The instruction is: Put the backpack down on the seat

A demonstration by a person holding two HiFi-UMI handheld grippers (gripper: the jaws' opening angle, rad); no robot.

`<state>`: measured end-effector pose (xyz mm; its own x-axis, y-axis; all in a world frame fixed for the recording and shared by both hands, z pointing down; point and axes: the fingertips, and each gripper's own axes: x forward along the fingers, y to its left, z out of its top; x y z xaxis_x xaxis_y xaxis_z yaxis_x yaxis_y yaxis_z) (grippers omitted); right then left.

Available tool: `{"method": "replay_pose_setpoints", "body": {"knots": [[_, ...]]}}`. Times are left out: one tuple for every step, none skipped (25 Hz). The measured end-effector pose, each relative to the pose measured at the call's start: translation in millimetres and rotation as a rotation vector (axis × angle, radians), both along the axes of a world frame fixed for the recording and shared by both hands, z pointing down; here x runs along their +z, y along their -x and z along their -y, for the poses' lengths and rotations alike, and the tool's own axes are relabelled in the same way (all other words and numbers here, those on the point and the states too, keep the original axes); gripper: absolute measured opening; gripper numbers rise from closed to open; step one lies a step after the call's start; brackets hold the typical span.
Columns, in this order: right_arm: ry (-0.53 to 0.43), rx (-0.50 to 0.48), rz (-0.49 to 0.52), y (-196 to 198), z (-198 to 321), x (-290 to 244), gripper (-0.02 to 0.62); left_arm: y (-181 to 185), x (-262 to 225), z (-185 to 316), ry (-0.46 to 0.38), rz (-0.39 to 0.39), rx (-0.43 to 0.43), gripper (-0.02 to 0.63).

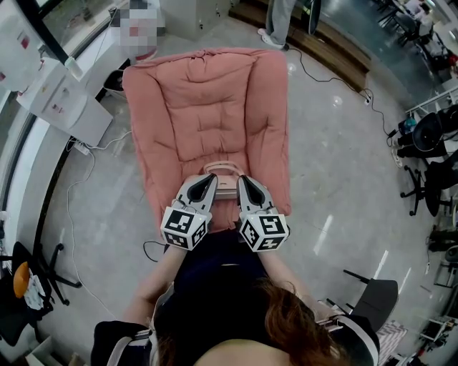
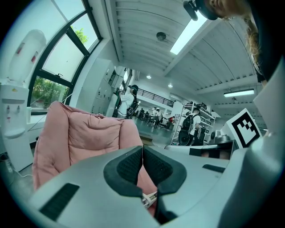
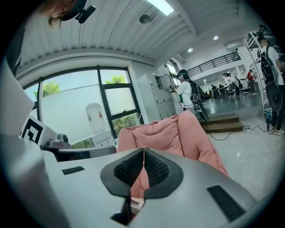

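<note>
A pink padded lounge seat fills the middle of the head view. At its front edge sits the top of a pale pink backpack with a carry handle, between my two grippers. My left gripper is at its left side and my right gripper at its right. In the left gripper view the left gripper is shut, with pink backpack fabric and a white buckle just under the pads. The right gripper is shut too, pink fabric caught between its pads. Most of the backpack is hidden.
A white water dispenser stands at the left, with a cable trailing over the floor beside the seat. Office chairs crowd the right edge and a dark chair stands at lower right. A person stands beyond the seat.
</note>
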<state>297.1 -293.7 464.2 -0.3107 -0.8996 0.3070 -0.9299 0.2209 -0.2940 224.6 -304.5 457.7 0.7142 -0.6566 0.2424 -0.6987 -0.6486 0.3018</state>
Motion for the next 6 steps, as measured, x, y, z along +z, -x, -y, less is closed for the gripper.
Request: {"method": "replay_pose_setpoints", "body": {"knots": [[0.001,0.003,0.000,-0.4,0.6,0.0,0.037,1.3,0.3,0.8,0.001,0.001,-0.002,0.020],[0.001,0.006,0.001,-0.8,1.4,0.0,0.037,2.5,0.9,1.8,0.004,0.003,-0.004,0.020],[0.002,0.008,0.002,-1.3,2.5,0.1,0.037,3.3,1.8,3.1,0.007,0.004,-0.006,0.020],[0.003,0.011,0.002,-2.0,3.9,0.3,0.037,3.9,2.6,4.5,0.010,0.005,-0.007,0.020],[0.004,0.013,0.003,-2.7,5.4,0.4,0.037,4.4,3.4,6.0,0.014,0.005,-0.009,0.020],[0.005,0.015,0.005,-3.5,6.9,0.5,0.037,4.7,4.1,7.6,0.017,0.005,-0.011,0.020]]}}
